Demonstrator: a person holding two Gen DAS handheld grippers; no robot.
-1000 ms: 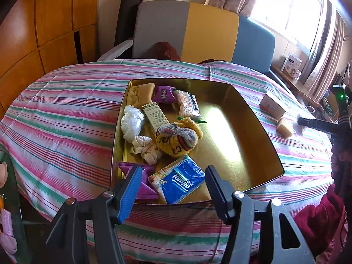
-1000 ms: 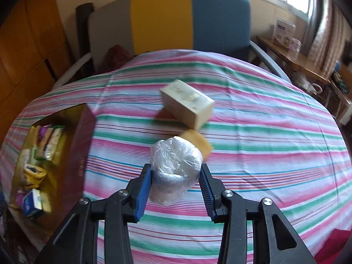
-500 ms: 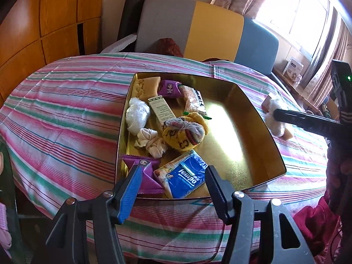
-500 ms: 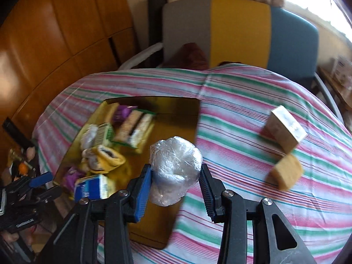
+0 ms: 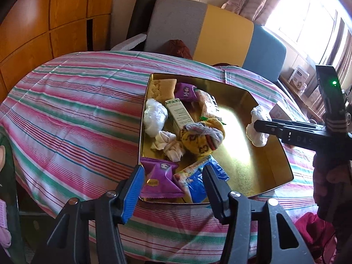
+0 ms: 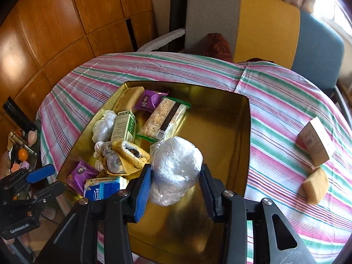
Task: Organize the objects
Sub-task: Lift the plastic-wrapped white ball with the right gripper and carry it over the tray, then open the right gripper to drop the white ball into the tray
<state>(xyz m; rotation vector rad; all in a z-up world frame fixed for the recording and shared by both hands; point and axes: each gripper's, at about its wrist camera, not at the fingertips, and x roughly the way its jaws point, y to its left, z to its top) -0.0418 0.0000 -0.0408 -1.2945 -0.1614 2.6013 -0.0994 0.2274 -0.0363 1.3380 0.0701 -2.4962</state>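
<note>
A gold tray (image 5: 275,154) (image 6: 244,132) sits on the striped tablecloth and holds several items: purple snack packs, a green carton, a cracker pack, a blue tissue pack, a yellow sock bundle. My right gripper (image 6: 175,182) is shut on a crumpled clear plastic bag (image 6: 176,169) and holds it above the bare right part of the tray; the bag also shows in the left wrist view (image 5: 257,127). My left gripper (image 5: 173,180) is open and empty, at the tray's near edge above a purple pack (image 5: 159,181) and the tissue pack (image 5: 198,182).
A cream box (image 6: 316,142) and a tan sponge block (image 6: 314,186) lie on the cloth right of the tray. A grey, yellow and blue chair (image 6: 253,22) stands behind the table. Wooden panels line the left wall. Small clutter (image 6: 19,151) sits at far left.
My right gripper has carried the plastic bag leftwards from beside the cream box and sponge to above the tray. My left gripper has stayed open near the tray's near edge.
</note>
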